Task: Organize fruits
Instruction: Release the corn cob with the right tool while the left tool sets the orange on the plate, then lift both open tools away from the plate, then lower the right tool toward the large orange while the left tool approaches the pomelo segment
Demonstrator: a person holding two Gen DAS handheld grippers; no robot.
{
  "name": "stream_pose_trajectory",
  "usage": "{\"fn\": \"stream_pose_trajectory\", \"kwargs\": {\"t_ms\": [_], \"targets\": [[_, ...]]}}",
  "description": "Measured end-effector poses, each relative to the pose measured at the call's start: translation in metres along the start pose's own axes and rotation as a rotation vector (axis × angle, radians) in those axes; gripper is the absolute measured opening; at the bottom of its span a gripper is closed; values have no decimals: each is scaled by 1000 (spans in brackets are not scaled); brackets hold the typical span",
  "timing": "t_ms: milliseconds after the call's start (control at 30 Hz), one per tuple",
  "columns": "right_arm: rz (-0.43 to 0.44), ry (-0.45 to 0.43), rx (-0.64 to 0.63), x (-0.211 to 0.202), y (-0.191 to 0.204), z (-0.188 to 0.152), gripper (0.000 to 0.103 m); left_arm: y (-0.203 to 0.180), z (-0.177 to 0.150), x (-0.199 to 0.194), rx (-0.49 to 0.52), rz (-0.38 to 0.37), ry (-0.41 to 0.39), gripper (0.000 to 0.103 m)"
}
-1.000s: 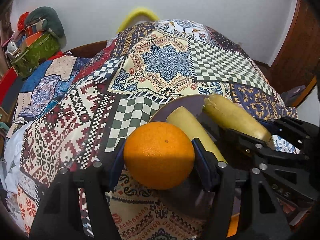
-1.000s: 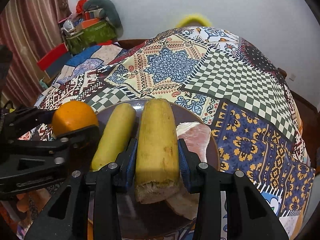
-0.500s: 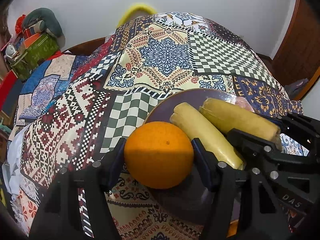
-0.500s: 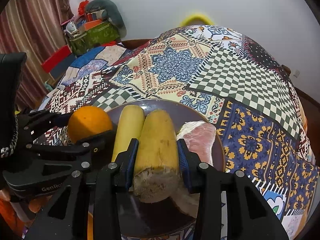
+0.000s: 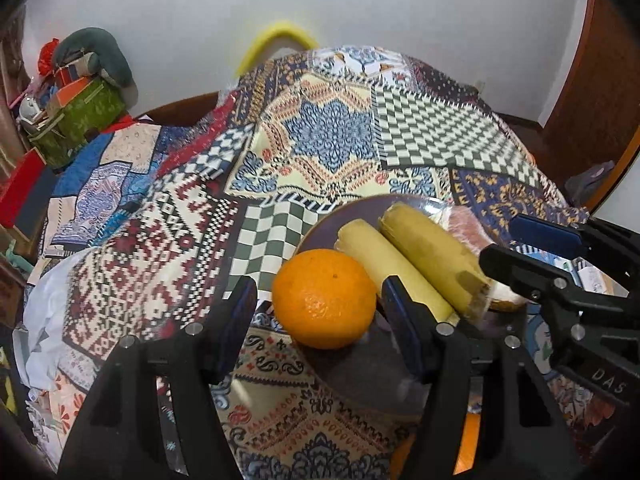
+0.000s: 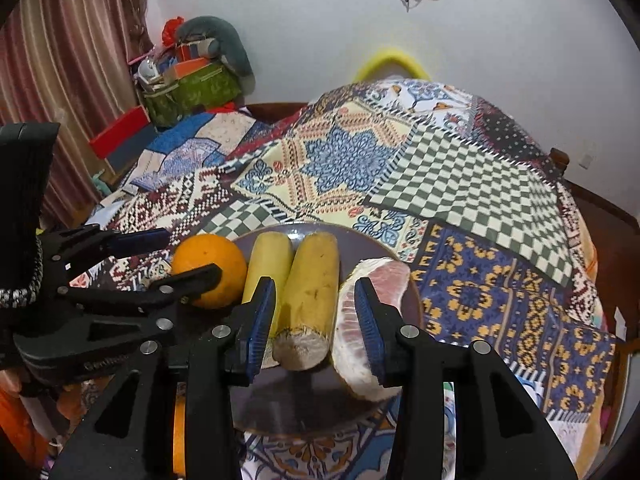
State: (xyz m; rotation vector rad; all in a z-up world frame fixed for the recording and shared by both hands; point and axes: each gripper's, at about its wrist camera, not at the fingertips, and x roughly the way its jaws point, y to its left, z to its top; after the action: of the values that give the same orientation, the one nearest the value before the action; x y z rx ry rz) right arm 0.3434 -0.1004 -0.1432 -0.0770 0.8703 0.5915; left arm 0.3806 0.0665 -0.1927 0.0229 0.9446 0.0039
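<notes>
Straddling the orange (image 5: 324,298), your left hand-held gripper (image 5: 318,304) has both blue pads spread, a gap showing on the left side, the right pad close beside the fruit; nothing is pinched. The orange sits at the left rim of the dark plate (image 5: 320,228), touching the paler banana piece (image 5: 394,272). Your right hand-held gripper (image 6: 316,320) is spread too, pads either side of the darker banana piece (image 6: 312,280) without pressing it. The two banana pieces lie side by side mid-plate. The right wrist view shows the pomelo wedge (image 6: 372,312) on the plate's right side, pink flesh and white pith; the left view catches just a sliver of it behind the right gripper's fingers. The right view also shows the banana's cut, fibrous end facing you. The plate rests on the patchwork-cloth surface (image 6: 460,184), toward its near edge. Clutter is piled at the far left corner, against the wall.
</notes>
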Motion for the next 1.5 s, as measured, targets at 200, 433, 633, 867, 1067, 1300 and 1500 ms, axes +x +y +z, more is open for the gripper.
{"fn": "stream_pose_trajectory", "kwargs": {"t_ms": [200,433,633,867,1067,1300,1500], "targets": [[-24,-48,-12,-32,6,-2,38,5,-4,-38,-20,7,-47,65],[-41,-91,-30,-64,18,-10,38,10,-17,-85,-51,5,-103,65],[-42,-115,-44,-88,31,-23,38,13,-32,-116,-63,17,-124,65],[-21,-114,-32,-102,42,-41,41,19,-58,-144,-80,20,-135,68],[-22,-88,-39,-100,52,-60,49,27,-83,-144,-108,10,-100,68],[6,-28,-30,-87,60,-84,49,30,-109,-132,-124,-14,-42,68],[22,21,-15,-66,65,-94,58,29,-124,-119,-117,-6,-6,68]]}}
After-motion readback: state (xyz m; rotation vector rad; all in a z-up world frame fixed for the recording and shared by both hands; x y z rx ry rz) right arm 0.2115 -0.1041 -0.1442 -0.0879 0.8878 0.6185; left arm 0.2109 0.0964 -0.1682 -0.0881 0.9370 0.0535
